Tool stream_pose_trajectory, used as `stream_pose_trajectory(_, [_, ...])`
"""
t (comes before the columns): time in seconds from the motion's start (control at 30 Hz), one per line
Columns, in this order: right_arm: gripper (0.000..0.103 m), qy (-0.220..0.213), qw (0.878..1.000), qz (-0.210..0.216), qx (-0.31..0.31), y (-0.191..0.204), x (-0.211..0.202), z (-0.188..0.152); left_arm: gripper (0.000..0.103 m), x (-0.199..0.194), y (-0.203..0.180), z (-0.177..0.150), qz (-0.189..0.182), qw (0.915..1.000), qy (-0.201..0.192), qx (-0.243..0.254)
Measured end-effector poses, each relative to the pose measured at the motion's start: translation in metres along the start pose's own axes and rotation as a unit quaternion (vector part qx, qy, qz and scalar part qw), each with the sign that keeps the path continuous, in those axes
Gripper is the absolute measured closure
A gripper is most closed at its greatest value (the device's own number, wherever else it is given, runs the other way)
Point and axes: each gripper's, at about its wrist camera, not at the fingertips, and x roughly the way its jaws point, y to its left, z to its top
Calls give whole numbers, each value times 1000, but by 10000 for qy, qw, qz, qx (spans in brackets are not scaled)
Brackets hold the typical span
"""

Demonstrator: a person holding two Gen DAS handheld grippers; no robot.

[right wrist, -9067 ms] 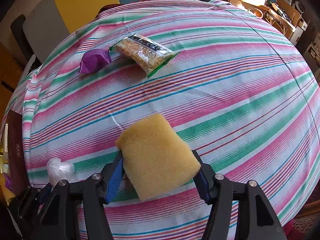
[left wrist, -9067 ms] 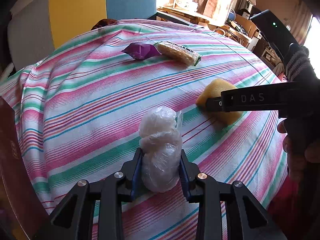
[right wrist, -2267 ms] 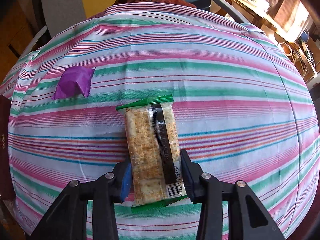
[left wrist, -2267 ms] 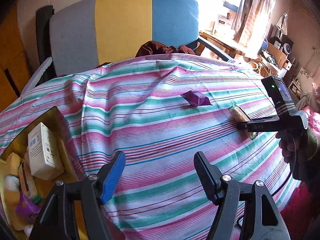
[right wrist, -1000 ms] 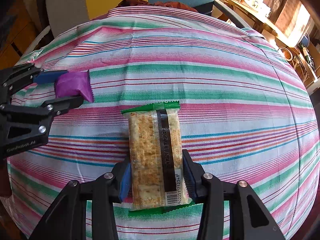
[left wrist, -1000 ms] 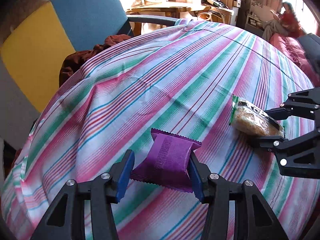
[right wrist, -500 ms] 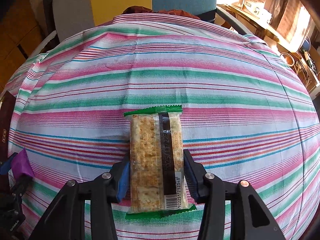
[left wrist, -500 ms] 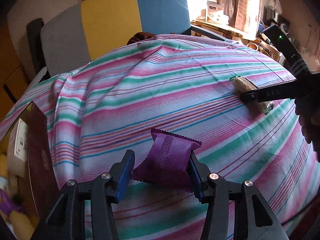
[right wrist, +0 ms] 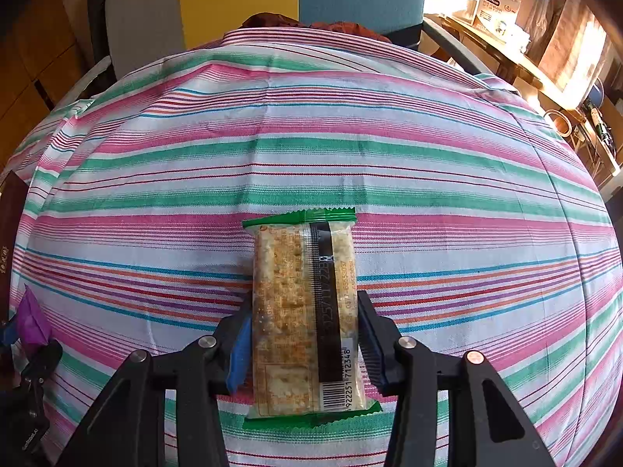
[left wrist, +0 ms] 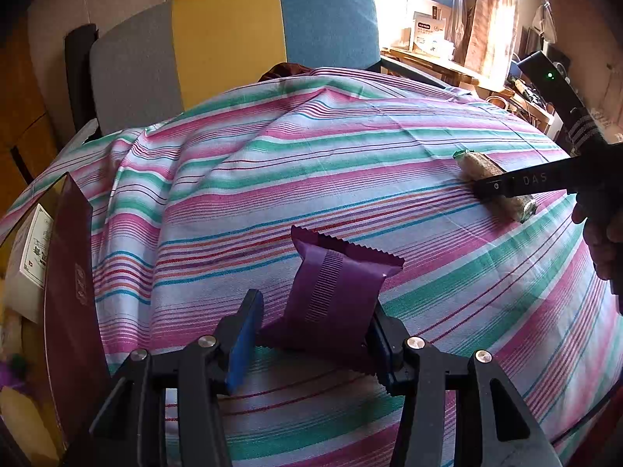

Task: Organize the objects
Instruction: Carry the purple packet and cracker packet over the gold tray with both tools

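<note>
Over the striped tablecloth (left wrist: 272, 179): left gripper (left wrist: 311, 334) clamps the purple packet (left wrist: 335, 295); right gripper (right wrist: 303, 346) clamps the cracker pack (right wrist: 303, 311); dark box (left wrist: 66, 272) at left.

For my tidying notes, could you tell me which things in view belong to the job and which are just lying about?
In the job: purple packet in left gripper; cracker pack in right gripper; dark red box.
Lying about: striped cloth; chair; brown garment.

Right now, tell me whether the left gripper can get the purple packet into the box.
Probably yes. The left gripper holds the purple packet, and the open box sits just to its left with nothing between them. The right gripper is far off at the cracker pack.
</note>
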Motion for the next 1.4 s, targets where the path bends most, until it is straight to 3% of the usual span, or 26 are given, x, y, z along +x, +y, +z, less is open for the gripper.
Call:
stream_pose_trajectory(0.57, [60,-329,9989,-102,-307,9,-1,-4,54,-6,4,1,70,10000,-5,-33])
stream_pose_trajectory(0.87, [60,-381,9988,-64,-311,7,1,-4,54,-72,20,-5,-103,9993,-347,-114])
stream_pose_trajectory(1.13, [62,232,9994,-263,-58,20,-4,-3,54,-122,60,-19,-98,9978,-518,-411])
stream_pose_trajectory(1.4, [62,654,9977,62,-195,71,-18,-25,54,-163,117,-41,212,9930,-756,-883])
